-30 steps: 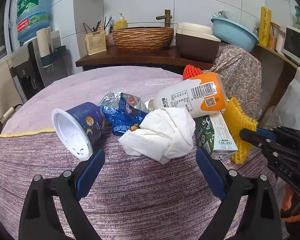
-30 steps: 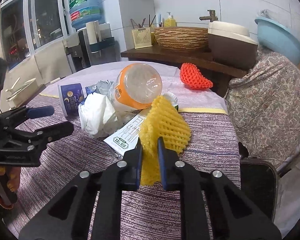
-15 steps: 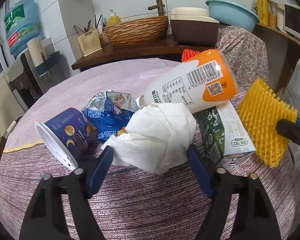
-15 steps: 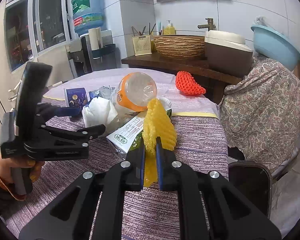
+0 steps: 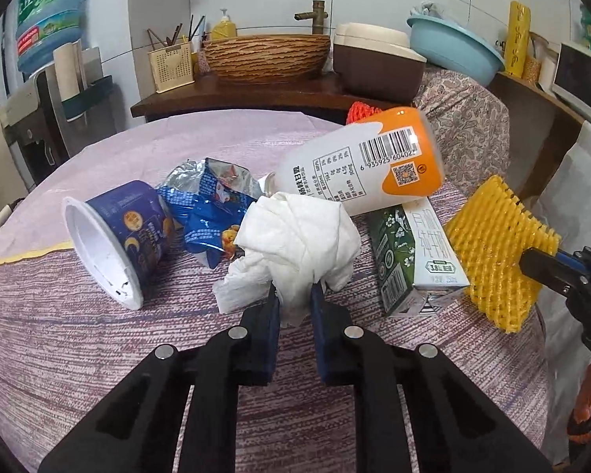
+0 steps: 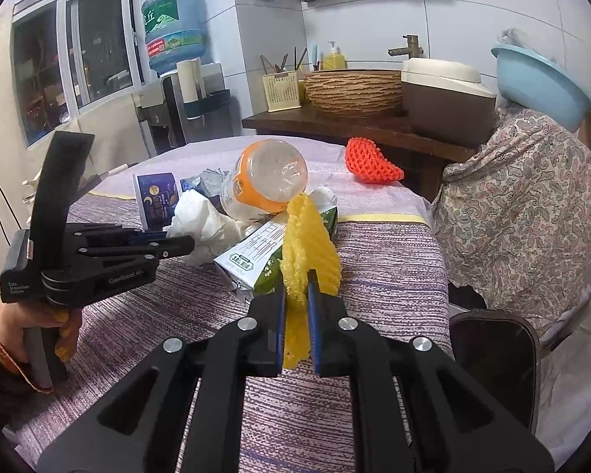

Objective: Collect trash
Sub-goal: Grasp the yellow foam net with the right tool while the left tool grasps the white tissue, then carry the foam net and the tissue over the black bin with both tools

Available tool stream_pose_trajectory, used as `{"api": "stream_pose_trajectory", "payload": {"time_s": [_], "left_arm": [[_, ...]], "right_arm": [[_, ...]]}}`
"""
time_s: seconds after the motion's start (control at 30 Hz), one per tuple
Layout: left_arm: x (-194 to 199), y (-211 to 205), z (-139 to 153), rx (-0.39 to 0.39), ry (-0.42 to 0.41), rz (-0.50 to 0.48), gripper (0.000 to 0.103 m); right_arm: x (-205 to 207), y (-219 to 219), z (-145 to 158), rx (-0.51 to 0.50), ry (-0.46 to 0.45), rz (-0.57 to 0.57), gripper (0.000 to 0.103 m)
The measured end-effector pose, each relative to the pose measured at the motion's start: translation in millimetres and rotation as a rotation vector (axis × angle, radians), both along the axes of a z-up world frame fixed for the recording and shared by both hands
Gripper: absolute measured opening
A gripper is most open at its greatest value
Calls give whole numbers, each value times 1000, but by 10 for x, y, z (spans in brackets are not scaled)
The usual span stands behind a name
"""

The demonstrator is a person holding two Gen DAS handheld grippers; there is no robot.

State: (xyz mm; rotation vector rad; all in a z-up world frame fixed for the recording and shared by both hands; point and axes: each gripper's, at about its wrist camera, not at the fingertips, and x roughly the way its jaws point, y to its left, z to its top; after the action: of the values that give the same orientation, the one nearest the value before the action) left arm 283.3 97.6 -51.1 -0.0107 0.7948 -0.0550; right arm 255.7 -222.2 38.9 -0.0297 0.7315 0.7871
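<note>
Since the earlier frame, the left claw (image 5: 294, 295) has been closed on the crumpled white tissue wad (image 5: 299, 232).
At lower centre, the yellow foam fruit net (image 6: 309, 246) is pinched by the right claw (image 6: 295, 287) above the purple-clothed bench (image 6: 390, 272).

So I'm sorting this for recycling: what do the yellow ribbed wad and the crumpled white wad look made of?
The yellow ribbed wad, shut in the right gripper, looks like soft foam fruit netting: open lattice, matte. The crumpled white wad, pinched by the left gripper, looks like tissue paper: thin, matte creased folds.
</note>
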Motion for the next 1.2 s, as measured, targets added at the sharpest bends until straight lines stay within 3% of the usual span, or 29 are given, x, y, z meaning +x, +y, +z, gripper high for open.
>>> {"api": "stream_pose_trajectory", "payload": {"time_s": [0.33,0.53,1.2], "left_arm": [[-489,14,277,-76,-69,-33,15],[-695,-226,389,-93,-97,-93,15],[-539,-1516,415,-128,-95,-343,15]], "right_arm": [[-146,-176,58,36,-3,-3,10],[-253,-385,125,57,-14,-23,10],[-282,-1604,35,32,4,-251,10]]}}
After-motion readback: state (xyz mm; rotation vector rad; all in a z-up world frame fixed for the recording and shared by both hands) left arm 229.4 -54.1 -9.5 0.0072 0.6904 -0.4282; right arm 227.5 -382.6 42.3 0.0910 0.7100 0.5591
